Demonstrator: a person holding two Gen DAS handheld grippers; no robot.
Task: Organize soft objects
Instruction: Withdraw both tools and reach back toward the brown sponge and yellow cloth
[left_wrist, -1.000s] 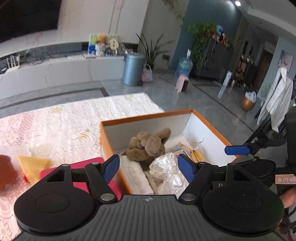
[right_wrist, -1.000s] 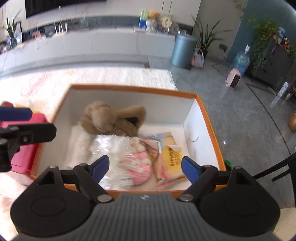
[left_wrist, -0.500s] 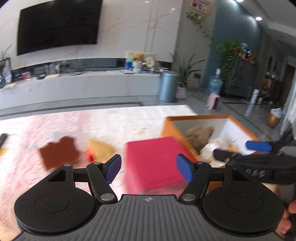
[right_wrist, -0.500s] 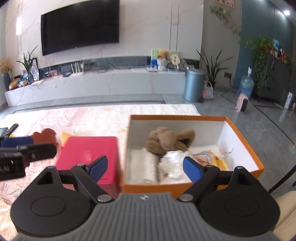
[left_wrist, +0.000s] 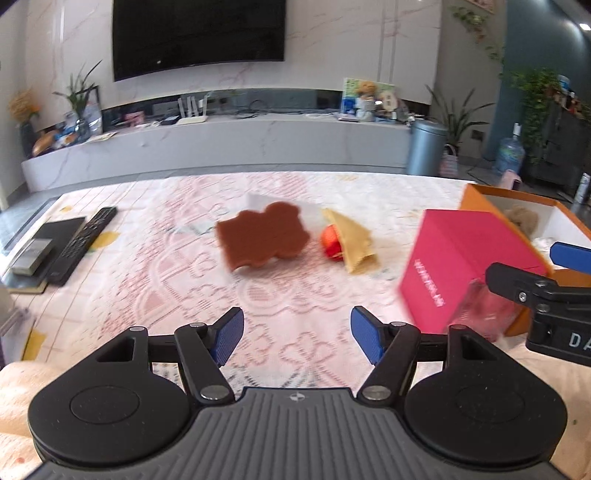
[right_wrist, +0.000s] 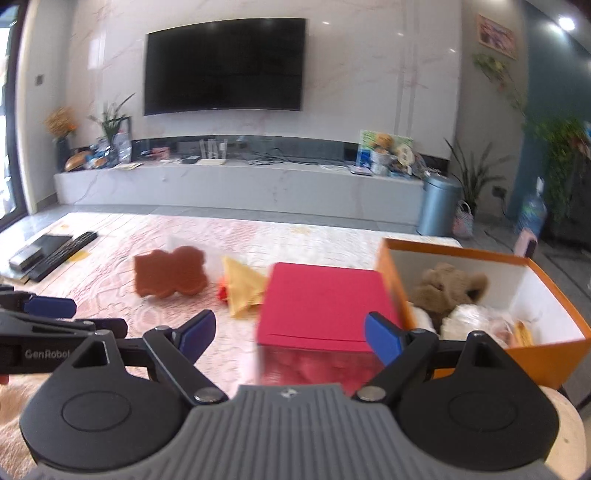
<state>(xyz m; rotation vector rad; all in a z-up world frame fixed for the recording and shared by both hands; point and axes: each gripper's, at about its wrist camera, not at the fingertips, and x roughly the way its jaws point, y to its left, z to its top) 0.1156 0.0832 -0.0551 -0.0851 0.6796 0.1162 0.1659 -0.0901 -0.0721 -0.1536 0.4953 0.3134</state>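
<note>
Held the left gripper (left_wrist: 297, 338) low over the near edge of the tabletop (left_wrist: 166, 258), fingers wide with nothing between them, though just narrowed a little. Held the right gripper (right_wrist: 290, 334) beside it, fingers likewise wide and empty, above the near side of the magenta cardboard box (right_wrist: 321, 299). Pointed both, probably, toward the loose soft things mid-tabletop, ready for a next pick.

Found the brown flat plush pad with scalloped edges (left_wrist: 264, 236) lying near the middle of the tabletop, one edge seemingly lifted off the lace cloth. Looked thin and floppy, easy to pinch at a rim. Found just to its right the yellow triangular fabric piece (left_wrist: 351, 240), draped over a small red-orange object (left_wrist: 330, 243) and touching it; too blurred to say what that red thing was. Saw both well apart from the fingers, not yet touched.

Noted the open orange cardboard box (right_wrist: 480, 363) at the right edge of the tabletop, right against the magenta cardboard box, already holding a tan plush toy (right_wrist: 447, 290) and crinkled plastic-wrapped items (right_wrist: 476, 321). Judged it the likely destination, set within easy reach. Noted a black remote control (left_wrist: 83, 245) near the left edge, no part of the job.
</note>
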